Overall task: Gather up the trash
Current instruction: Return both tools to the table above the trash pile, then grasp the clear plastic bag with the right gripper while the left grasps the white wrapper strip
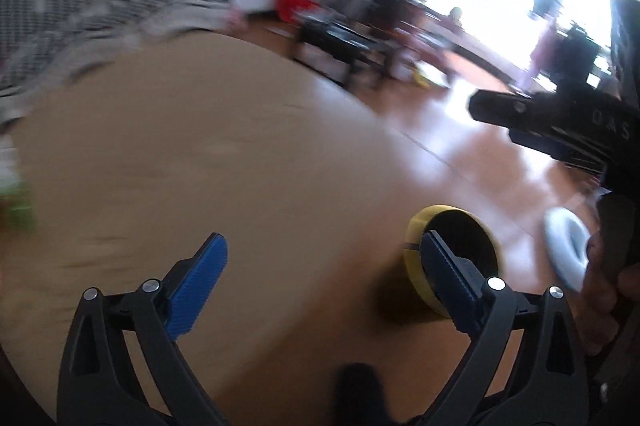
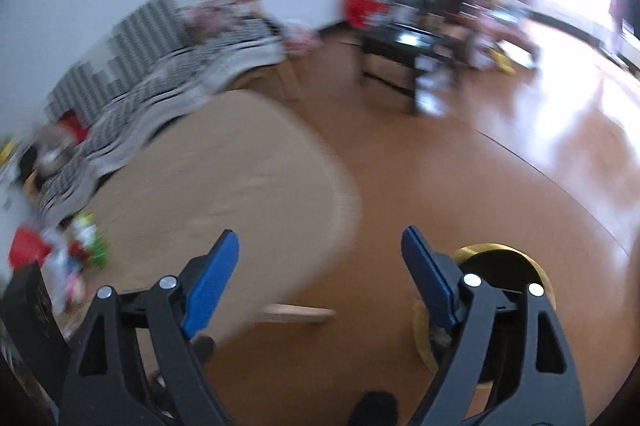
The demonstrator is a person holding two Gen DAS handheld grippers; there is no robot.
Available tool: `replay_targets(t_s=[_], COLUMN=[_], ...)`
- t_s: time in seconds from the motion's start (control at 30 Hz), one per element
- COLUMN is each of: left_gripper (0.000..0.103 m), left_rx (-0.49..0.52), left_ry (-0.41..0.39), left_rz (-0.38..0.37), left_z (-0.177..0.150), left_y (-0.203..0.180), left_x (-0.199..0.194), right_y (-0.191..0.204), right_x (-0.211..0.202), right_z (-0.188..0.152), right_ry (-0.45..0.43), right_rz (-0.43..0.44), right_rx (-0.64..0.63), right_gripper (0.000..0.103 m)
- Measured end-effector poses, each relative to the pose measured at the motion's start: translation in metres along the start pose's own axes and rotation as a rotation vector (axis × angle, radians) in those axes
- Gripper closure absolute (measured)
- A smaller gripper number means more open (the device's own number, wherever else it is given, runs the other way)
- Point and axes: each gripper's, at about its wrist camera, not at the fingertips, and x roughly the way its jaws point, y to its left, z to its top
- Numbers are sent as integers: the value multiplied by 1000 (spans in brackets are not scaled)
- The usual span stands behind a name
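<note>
Blue-padded fingers of the left claw (image 1: 324, 280) stand wide apart with nothing between them, and the right claw (image 2: 320, 282) gapes the same way, also empty. Just behind the left claw's right finger sits a yellow trash bin (image 1: 416, 238) with a dark opening; the right wrist view shows that bin (image 2: 424, 326) low at the right, on the wooden floor (image 2: 500, 166) and partly hidden by the claw's right finger. Both claws thus hang near the bin.

Further out lies the round tan surface (image 2: 224, 186), bare across its middle. The remaining trash (image 2: 76, 250) is a blurred clutter of red, green and white scraps at that surface's far left edge, well apart from both claws and off to the left of each. The left claw looks the nearer one, judging by the green smear (image 1: 18, 210) at its left. Individual pieces and their long axes are too blurred to tell. Beyond stand a striped sofa (image 2: 168, 66) and a black low table (image 2: 404, 46).
</note>
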Motion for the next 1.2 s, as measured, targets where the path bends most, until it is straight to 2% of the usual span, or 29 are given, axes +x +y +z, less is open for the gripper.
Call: replay_targets(t_s=[0.23, 0.4, 0.53, 0.6, 0.7, 1.03, 1.13, 1.2], left_gripper=[9, 9, 9, 9, 9, 9, 19, 34], left_rx=[-192, -314, -404, -447, -522, -631, -616, -590], left_ry=[-62, -50, -7, 18, 40, 99, 88, 81], left_rz=[265, 409, 492, 509, 514, 529, 567, 602], left_z=[-31, -76, -102, -110, -116, -128, -130, -133], left_y=[149, 231, 269, 282, 298, 305, 305, 301], left_x=[-93, -145, -161, -163, -156, -125, -126, -127], right_y=[168, 264, 315, 342, 361, 418, 440, 450], right_x=[28, 43, 59, 68, 80, 125, 140, 150], right_z=[-6, -33, -56, -67, -73, -89, -94, -96], right_ry=[67, 109, 153, 171, 188, 247, 288, 324], right_rz=[255, 345, 386, 392, 397, 418, 458, 490], right_rx=[-200, -341, -418, -447, -478, -513, -499, -476], right_gripper=[22, 22, 22, 22, 22, 22, 22, 22])
